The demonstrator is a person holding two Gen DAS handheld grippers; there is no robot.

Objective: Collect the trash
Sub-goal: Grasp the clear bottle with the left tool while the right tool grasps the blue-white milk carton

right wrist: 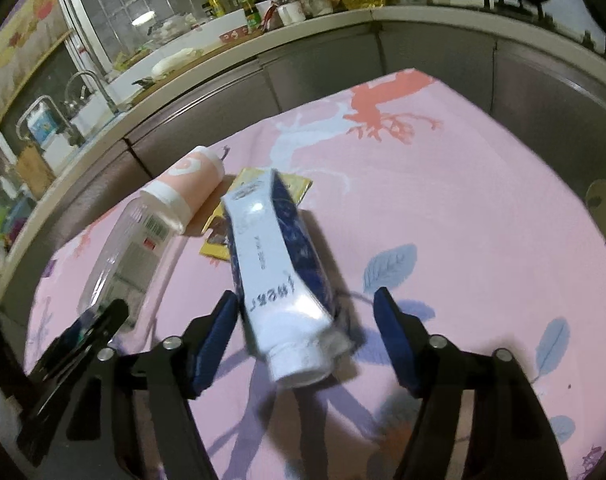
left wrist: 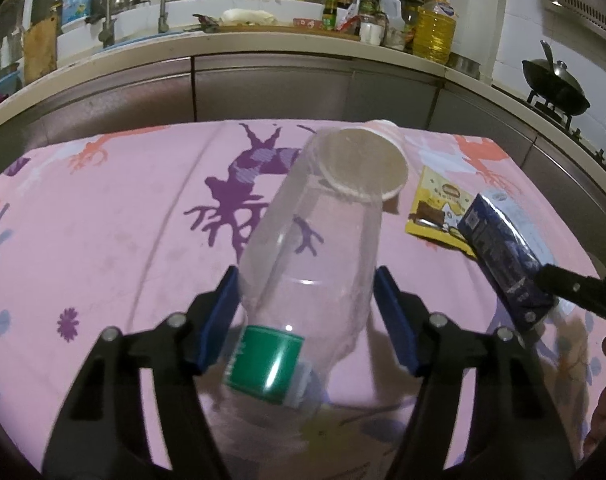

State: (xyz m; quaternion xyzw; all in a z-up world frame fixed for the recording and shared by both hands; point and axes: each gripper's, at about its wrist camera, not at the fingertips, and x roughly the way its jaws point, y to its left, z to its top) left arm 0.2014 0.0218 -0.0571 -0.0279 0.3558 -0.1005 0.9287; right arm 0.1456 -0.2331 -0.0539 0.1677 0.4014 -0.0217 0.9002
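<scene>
A clear plastic bottle (left wrist: 315,248) with a green cap (left wrist: 269,364) lies on the pink cloth between the fingers of my left gripper (left wrist: 306,320), cap toward the camera; the blue pads stand close to its sides, the jaws open. A paper cup (left wrist: 367,164) lies behind it. My right gripper (right wrist: 306,340) is open around a white and dark blue tube (right wrist: 279,276), cap toward the camera, the pads apart from it. The bottle (right wrist: 127,248) and the cup (right wrist: 187,188) show left of the tube. A yellow wrapper (left wrist: 435,208) lies by the cup.
The pink patterned tablecloth (right wrist: 463,208) covers the table. Behind it runs a kitchen counter (left wrist: 263,44) with a sink, faucets, oil bottles and condiments. A wok (left wrist: 555,84) sits on the stove at the right.
</scene>
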